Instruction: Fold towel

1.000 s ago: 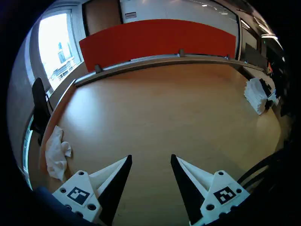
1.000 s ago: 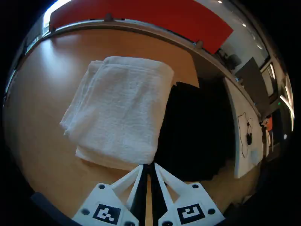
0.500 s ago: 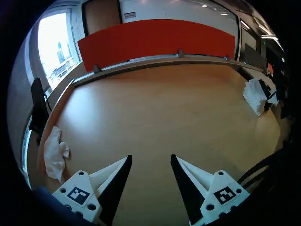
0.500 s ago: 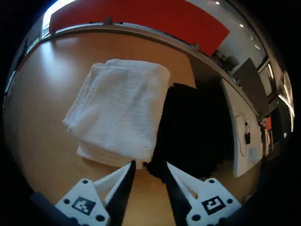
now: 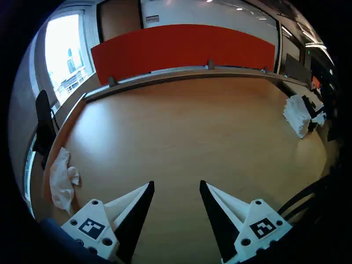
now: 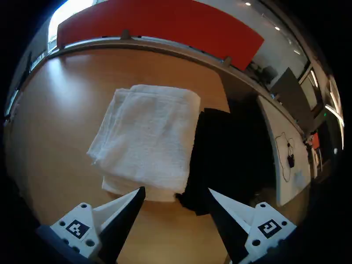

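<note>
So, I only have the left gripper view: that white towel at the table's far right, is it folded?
Observer: Yes. The right gripper view shows the towel as a neat folded stack lying flat on the table.
Operator: Is the right tool holding it?
Observer: No, the right tool is open, fingers spread, not clamped on the towel.
Operator: Anything beside it?
Observer: A black cloth lies against its right side in that view.

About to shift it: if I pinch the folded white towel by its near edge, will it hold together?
Probably floppy: the folded white towel is soft terry in several loose layers, so an edge pinch would likely lift only the top ones. It looks fluffy, so probably light for its bulk. Pushed, it may bunch rather than slide on the wooden table.
</note>
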The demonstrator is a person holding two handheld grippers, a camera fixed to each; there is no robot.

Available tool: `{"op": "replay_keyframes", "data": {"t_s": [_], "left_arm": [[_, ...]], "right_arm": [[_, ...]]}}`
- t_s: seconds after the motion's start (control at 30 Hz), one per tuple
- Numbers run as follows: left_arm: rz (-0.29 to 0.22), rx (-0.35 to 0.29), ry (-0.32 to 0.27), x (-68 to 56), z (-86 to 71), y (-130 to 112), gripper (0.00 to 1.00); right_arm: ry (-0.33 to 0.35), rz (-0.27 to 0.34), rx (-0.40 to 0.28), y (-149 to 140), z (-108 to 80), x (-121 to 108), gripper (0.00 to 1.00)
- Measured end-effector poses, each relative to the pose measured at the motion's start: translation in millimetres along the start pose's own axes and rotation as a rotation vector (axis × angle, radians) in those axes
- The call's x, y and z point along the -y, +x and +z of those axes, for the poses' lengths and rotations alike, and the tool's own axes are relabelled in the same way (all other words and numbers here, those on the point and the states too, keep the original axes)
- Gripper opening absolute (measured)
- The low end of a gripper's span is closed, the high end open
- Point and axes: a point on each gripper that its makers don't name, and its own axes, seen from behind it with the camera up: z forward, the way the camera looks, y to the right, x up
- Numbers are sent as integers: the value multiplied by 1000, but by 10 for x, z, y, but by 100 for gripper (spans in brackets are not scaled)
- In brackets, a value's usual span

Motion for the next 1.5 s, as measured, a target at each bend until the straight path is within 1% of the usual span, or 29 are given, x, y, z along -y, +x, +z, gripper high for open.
{"op": "replay_keyframes", "data": {"t_s": [0.17, 0.3, 0.8, 1.0, 1.37, 1.5], "left_arm": [[-6, -1, 1, 6, -13, -15, 75], [-7, -3, 3, 18, -20, -21, 76], [-27, -6, 21, 105, -45, -40, 75], [-32, -3, 28, 143, -38, -55, 75], [-47, 9, 53, 236, -39, -97, 75], [-53, 12, 61, 252, -40, -110, 75]], "right_arm": [[24, 9, -27, 111, -41, 82, 100], [47, 19, -53, 254, -53, 151, 100], [104, 29, -105, 693, 14, 352, 100], [103, 22, -113, 824, 65, 365, 100], [97, 15, -132, 1197, 210, 295, 100], [97, 21, -132, 1289, 264, 276, 100]]}}
